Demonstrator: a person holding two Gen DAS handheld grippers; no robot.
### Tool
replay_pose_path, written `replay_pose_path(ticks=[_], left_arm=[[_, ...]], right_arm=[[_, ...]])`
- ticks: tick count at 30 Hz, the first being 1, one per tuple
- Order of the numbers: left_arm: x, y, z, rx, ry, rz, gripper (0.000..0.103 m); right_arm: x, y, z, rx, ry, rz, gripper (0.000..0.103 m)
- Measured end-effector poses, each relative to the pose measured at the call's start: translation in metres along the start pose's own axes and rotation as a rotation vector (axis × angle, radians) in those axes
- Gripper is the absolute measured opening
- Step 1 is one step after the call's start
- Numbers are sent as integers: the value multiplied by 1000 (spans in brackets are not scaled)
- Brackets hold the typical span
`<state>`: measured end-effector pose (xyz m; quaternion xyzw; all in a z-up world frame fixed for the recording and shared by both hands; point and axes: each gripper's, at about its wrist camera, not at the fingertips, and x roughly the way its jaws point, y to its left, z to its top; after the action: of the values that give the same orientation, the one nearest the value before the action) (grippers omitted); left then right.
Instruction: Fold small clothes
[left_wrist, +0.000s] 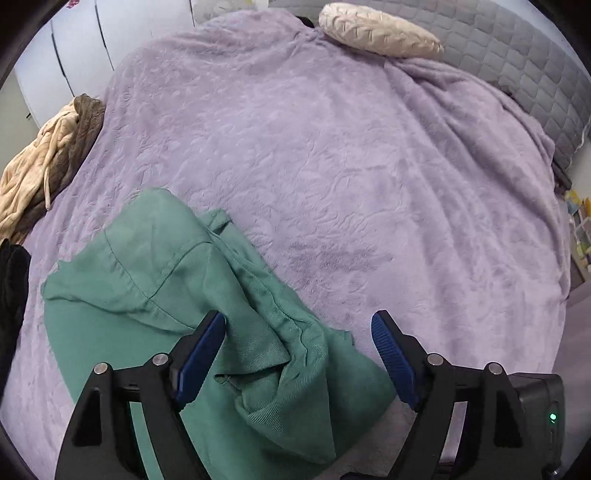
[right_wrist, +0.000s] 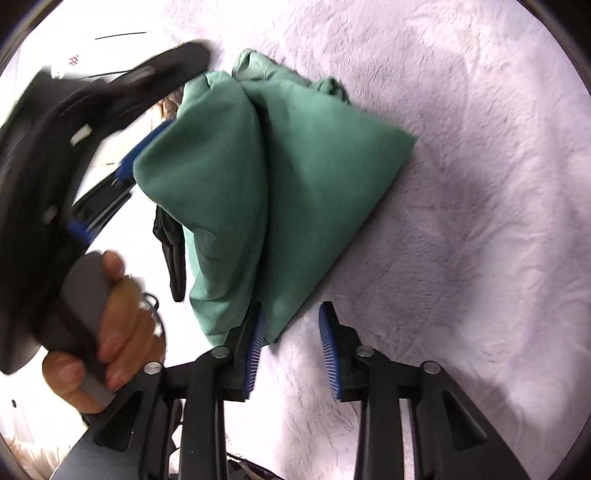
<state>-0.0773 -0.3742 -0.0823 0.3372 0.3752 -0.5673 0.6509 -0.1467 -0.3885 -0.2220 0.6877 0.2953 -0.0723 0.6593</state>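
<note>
A green garment (left_wrist: 192, 295) lies bunched on the purple blanket (left_wrist: 332, 166) at the near left of the bed. My left gripper (left_wrist: 299, 332) is open just above its crumpled near edge, with the cloth between and under the fingers. In the right wrist view the green garment (right_wrist: 266, 192) lies folded into a wedge. My right gripper (right_wrist: 291, 325) is open at its near corner, the left pad (right_wrist: 255, 350) touching the cloth. The left gripper's body (right_wrist: 74, 129) and the hand holding it show blurred on the left.
A cream pillow (left_wrist: 380, 33) lies at the far end of the bed by the grey quilted headboard (left_wrist: 517, 62). Beige and brown clothes (left_wrist: 48, 155) are heaped at the bed's left edge, with a black garment (left_wrist: 11, 280) nearer. White wardrobe doors (left_wrist: 74, 48) stand behind.
</note>
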Motion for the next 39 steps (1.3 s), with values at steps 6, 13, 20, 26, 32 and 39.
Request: replay_pose_path(ticks=[6, 13, 20, 26, 32, 39], left_arm=[[-42, 73, -31, -231, -32, 38, 82], [-53, 166, -112, -507, 93, 182, 82], [-58, 186, -163, -613, 138, 211, 82], [-70, 191, -163, -601, 94, 184, 82], [-31, 168, -171, -527, 197, 158, 82], [-29, 162, -185, -549, 186, 126, 83]], right_arm=[[-22, 16, -7, -66, -44, 16, 64], [30, 41, -24, -99, 61, 70, 64], [86, 59, -21, -59, 74, 114, 22], [91, 54, -48, 1, 89, 178, 13], [108, 27, -69, 111, 114, 162, 13], [5, 71, -49, -248, -54, -160, 67]])
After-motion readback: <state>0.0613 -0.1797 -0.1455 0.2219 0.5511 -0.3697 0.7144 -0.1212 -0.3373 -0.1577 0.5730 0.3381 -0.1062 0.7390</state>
